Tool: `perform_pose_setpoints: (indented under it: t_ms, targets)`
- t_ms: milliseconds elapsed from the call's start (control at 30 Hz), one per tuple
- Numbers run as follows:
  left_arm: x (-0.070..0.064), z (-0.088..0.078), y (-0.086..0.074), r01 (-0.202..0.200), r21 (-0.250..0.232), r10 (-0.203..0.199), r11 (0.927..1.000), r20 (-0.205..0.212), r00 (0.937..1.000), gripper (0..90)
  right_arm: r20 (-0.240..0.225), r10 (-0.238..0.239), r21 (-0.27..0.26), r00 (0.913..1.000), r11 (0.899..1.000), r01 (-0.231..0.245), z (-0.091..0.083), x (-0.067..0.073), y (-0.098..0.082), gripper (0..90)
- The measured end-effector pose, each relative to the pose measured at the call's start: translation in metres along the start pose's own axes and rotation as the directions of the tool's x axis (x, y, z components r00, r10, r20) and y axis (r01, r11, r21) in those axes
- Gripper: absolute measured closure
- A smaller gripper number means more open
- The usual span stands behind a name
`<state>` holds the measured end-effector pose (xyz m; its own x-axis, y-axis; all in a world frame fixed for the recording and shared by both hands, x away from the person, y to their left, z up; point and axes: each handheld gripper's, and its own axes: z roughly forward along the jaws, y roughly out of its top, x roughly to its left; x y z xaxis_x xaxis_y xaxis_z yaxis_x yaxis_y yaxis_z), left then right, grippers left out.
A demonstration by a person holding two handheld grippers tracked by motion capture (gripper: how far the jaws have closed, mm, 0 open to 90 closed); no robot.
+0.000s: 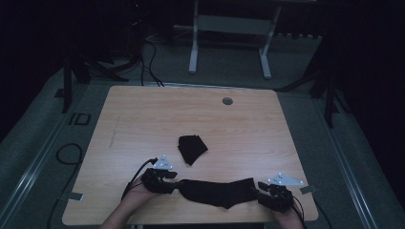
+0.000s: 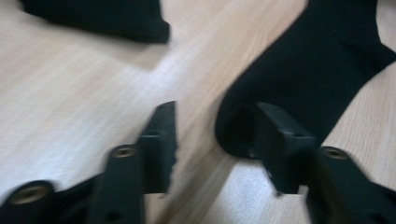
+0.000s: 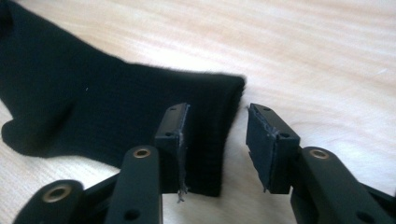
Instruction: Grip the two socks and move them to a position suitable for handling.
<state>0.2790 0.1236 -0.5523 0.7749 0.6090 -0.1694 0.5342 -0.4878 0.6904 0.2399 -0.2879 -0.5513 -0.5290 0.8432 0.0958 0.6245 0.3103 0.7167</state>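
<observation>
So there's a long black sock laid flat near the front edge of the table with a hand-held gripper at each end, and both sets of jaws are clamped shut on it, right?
Not quite: the jaws stand open. The left hand-held gripper in the left gripper view and the right hand-held gripper in the right gripper view both show a gap, pads off the sock. The sock does lie flat near the table's front edge.

One marking to read here: large dark letters "ID" [image 1: 79,119] on the grey floor mat [image 1: 33,138] just left of the light wooden table [image 1: 143,114], nothing else legible

Black sock [image 1: 220,192]: matt ribbed knit cloth. Table [image 1: 143,114]: smooth pale wood-grain top. Folded sock [image 1: 192,148]: matt black cloth.
</observation>
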Motion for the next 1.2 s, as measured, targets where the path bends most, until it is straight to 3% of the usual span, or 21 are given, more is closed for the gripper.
perform_pose_setpoints:
  t_ms: [133, 267, 333, 600, 833, 1200]
  targets:
    - [0.002, -0.015, -0.004, 0.008, -0.067, -0.01, 0.9977, -0.021, 0.9997, 42.3, -0.006, 0.0, -0.02, 1.0, 1.0, 0.0, -0.006, -0.004, 0.009, 48.2]
    - [-0.002, -0.027, -0.013, -0.026, -0.159, 0.024, 0.9869, -0.013, 0.9996, 40.2, 0.003, -0.011, -0.043, 0.9999, 0.999, 0.011, -0.007, -0.003, 0.022, 41.3]
    - [-0.004, -0.029, -0.018, -0.033, -0.181, 0.031, 0.983, -0.012, 0.9994, 40.2, -0.011, -0.021, -0.045, 0.9997, 0.999, 0.021, -0.004, -0.001, 0.031, 38.6]
    - [0.005, -0.034, -0.033, 0.014, -0.188, -0.022, 0.9821, -0.039, 0.999, 36.6, -0.06, -0.086, -0.066, 0.9945, 0.994, 0.082, 0.016, 0.01, 0.07, 33.2]
    - [0.006, -0.034, -0.038, 0.004, -0.175, -0.016, 0.9846, -0.065, 0.9978, 36.7, -0.106, -0.123, -0.069, 0.9866, 0.991, 0.117, 0.043, 0.022, 0.102, 29.6]
    - [0.005, -0.031, -0.039, 0.012, -0.177, -0.022, 0.9841, -0.056, 0.9982, 36.7, -0.15, -0.188, -0.019, 0.9707, 0.982, 0.187, 0.08, 0.044, 0.136, 28.1]
